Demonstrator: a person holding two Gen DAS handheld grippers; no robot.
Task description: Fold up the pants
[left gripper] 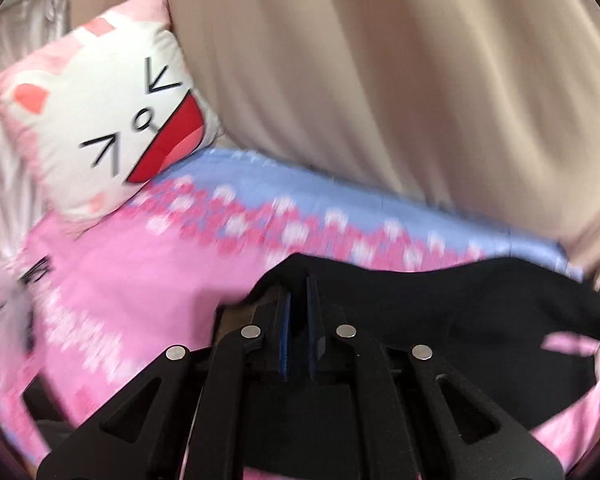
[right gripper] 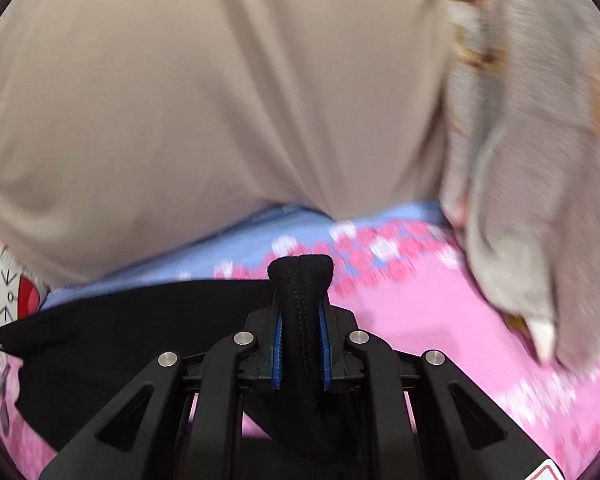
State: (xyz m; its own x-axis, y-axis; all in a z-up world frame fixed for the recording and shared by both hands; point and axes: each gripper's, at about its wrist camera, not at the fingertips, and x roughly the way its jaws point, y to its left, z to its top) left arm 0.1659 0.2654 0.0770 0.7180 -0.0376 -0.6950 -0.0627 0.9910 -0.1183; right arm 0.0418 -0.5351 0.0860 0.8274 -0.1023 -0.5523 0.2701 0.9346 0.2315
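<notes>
Both hand-held grippers, left (left gripper: 298, 300) and right (right gripper: 302, 312), pinch the black fabric pants (right gripper: 140, 312) above the pink bed (right gripper: 420, 312); folding looks barely begun.

From my right gripper (right gripper: 302, 300) I look down its two fingers, and the blue pads (right gripper: 277, 350) are pressed against a thick stitched band of the black pants (right gripper: 140, 320), which pokes out past the fingertips as a rounded fold. The rest of the garment spreads away to the left, hanging slack over the bedsheet (right gripper: 420, 320), pink near me and turning blue farther off, with a blurred band of pink and white blossoms between. A beige curtain (right gripper: 220, 100) fills the upper view. At the right hangs a grey cloth (right gripper: 532, 160) with orange marks, too smeared for me to tell what it is. A cartoon-face pillow (right gripper: 8, 292) peeks in at the left edge.
</notes>
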